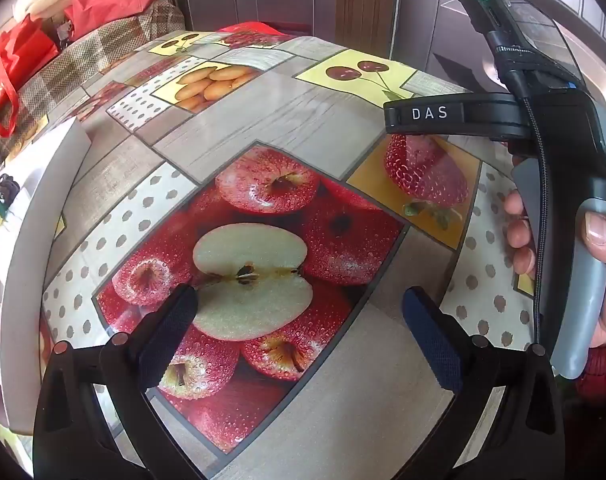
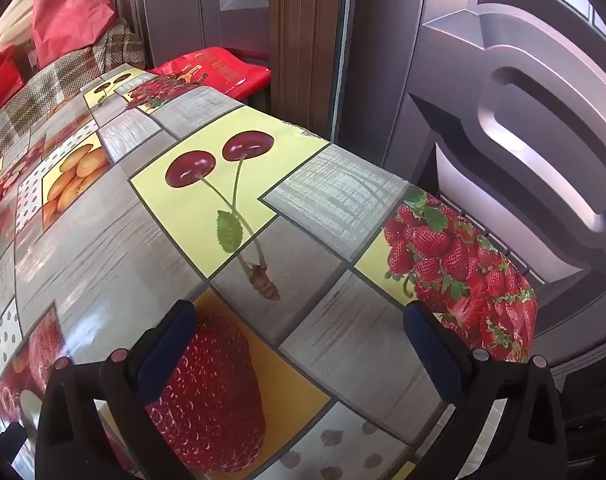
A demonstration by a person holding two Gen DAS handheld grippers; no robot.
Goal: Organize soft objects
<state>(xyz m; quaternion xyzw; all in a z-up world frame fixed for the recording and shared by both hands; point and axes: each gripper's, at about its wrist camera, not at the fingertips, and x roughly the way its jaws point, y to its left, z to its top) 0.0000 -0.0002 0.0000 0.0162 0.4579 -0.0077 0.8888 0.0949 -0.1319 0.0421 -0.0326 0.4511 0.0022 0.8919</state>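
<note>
Meanwhile both the left gripper [image 1: 299, 304] and right gripper [image 2: 301, 318] gape empty above the tablecloth [image 1: 263, 120], a white box [image 1: 35, 184] cut off.

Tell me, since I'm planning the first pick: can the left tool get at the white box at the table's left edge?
Probably yes. The left tool is open and empty, and only bare fruit-print tablecloth lies between it and the white box.

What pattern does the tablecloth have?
The tablecloth has fruit pictures, dotted squares and wood-grain panels; it shows best in the left wrist view.
</note>
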